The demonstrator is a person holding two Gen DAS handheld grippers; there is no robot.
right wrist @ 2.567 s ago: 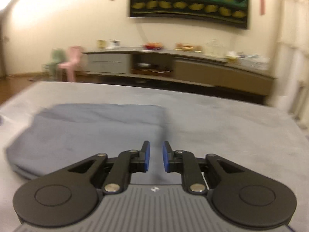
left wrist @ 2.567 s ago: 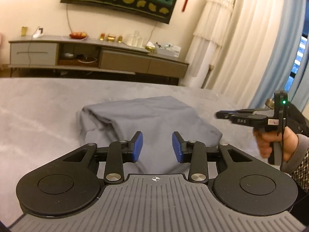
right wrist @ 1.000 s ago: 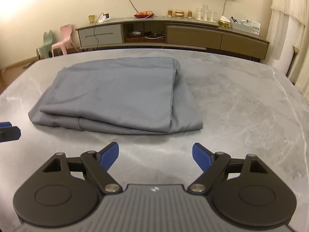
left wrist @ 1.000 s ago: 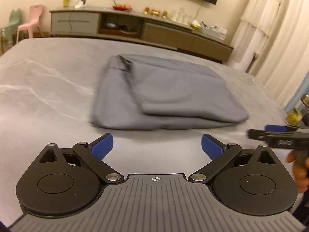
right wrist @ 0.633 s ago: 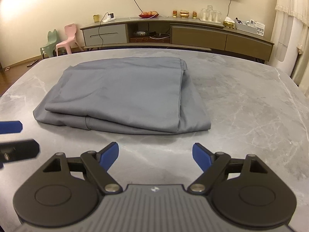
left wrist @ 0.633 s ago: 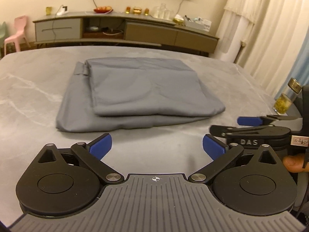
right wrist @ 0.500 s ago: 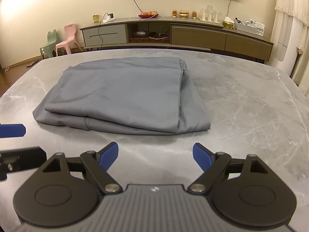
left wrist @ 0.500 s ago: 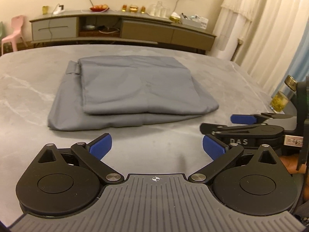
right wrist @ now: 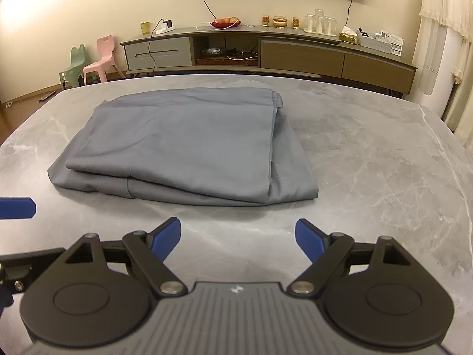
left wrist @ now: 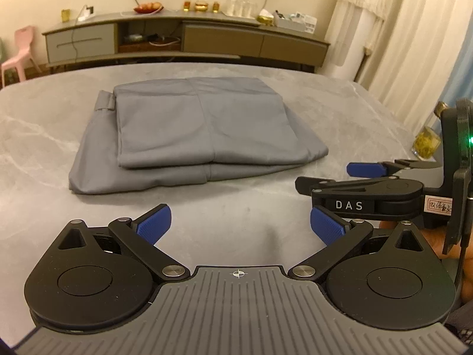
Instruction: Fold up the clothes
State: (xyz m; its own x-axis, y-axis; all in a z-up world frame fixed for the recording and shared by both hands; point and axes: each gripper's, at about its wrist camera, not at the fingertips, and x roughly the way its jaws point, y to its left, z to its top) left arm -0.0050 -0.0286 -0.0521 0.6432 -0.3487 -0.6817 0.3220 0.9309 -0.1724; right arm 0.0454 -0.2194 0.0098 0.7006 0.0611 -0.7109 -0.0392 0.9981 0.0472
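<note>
Ahead of both sets of blue-padded fingers, spread wide and holding nothing, bare grey marble tabletop is seen. The left gripper and right gripper are held side by side near the tabletop's near edge. Beyond them, apart from both and about equally near, the folded grey cloth garment lies mid-tabletop, its long axis crosswise.

A home living room: long low sideboard, curtains, small plastic chairs.

A long low sideboard lines the cream wall, curtains right.
</note>
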